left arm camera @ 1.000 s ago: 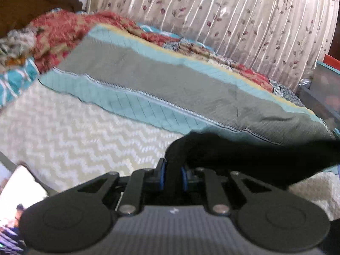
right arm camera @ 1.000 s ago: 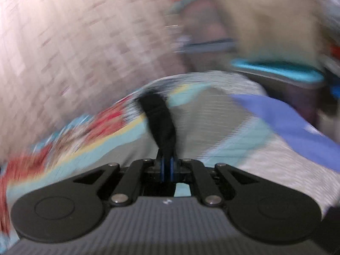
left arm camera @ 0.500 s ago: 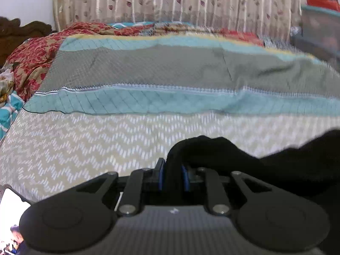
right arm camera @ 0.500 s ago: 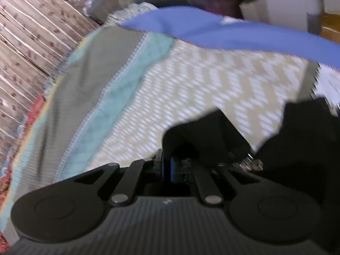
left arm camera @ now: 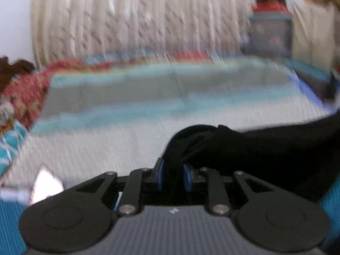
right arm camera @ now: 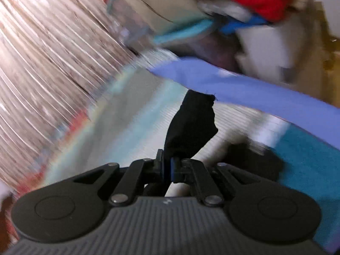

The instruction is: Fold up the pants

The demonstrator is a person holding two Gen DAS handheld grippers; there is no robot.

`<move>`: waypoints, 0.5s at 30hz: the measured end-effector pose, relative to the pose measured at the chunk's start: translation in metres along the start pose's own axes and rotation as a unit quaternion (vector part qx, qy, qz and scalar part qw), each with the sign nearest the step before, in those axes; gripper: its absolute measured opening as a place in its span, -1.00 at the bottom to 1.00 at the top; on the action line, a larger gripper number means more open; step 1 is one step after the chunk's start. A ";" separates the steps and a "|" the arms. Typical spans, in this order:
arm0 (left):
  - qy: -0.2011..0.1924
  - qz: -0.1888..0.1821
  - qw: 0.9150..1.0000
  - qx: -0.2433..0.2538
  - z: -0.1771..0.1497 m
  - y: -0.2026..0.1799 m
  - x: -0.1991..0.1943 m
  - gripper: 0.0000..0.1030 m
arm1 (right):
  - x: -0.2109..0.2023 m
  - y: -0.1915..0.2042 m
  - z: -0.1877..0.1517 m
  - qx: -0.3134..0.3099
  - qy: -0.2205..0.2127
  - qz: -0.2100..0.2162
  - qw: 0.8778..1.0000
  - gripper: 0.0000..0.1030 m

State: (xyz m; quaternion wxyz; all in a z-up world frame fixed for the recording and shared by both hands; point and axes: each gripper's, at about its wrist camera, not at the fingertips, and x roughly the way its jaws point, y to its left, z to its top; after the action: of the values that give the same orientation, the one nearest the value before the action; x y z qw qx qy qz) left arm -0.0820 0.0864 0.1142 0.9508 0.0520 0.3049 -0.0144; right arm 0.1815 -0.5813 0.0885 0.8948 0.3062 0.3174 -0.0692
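Note:
The black pants (left arm camera: 265, 155) stretch from my left gripper (left arm camera: 173, 170) off to the right, low over the bed. Its jaws are opening, with a thick bunch of black cloth still filling the gap between the blue pads (left arm camera: 160, 176). In the right wrist view a flap of the pants (right arm camera: 191, 123) stands up out of my right gripper (right arm camera: 167, 165). Those jaws are opening too, and the cloth is still caught between them. More black cloth (right arm camera: 255, 161) lies bunched to its right. Both views are blurred by motion.
The bedspread (left arm camera: 127, 97) has grey, teal and pale zigzag bands. A red floral blanket (left arm camera: 27, 93) lies at its left end and a curtain (left arm camera: 127, 21) hangs behind. A plastic box (left arm camera: 269, 34) stands at the back right. A blue sheet edge (right arm camera: 255, 93) borders the bed.
Both views have swung across the bed with the pants still in the jaws. The left pads now stand slightly further apart. The right gripper has come down lower over the bed.

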 end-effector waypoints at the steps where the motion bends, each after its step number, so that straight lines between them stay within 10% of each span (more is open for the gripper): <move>1: 0.029 -0.006 1.000 0.005 -0.016 -0.008 0.001 -0.17 | 0.003 -0.011 -0.011 -0.020 0.018 -0.049 0.998 -0.53; 3: 0.072 -0.014 0.997 0.012 -0.043 -0.020 0.002 0.00 | 0.008 -0.029 -0.030 -0.045 0.046 -0.150 0.987 -0.10; 8: 0.095 -0.025 0.995 0.014 -0.070 -0.019 -0.018 0.19 | -0.012 -0.036 -0.049 -0.032 0.029 -0.228 0.973 -0.10; 15: 0.045 -0.005 0.995 -0.092 -0.076 0.054 -0.054 0.53 | -0.017 0.098 -0.057 -0.152 0.010 -0.091 0.984 -0.10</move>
State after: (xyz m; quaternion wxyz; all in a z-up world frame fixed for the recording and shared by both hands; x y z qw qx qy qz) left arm -0.1665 0.1479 0.0889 0.9367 -0.0368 0.3481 0.0115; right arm 0.1692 -0.4700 0.1138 0.9177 0.1372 0.3594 -0.0987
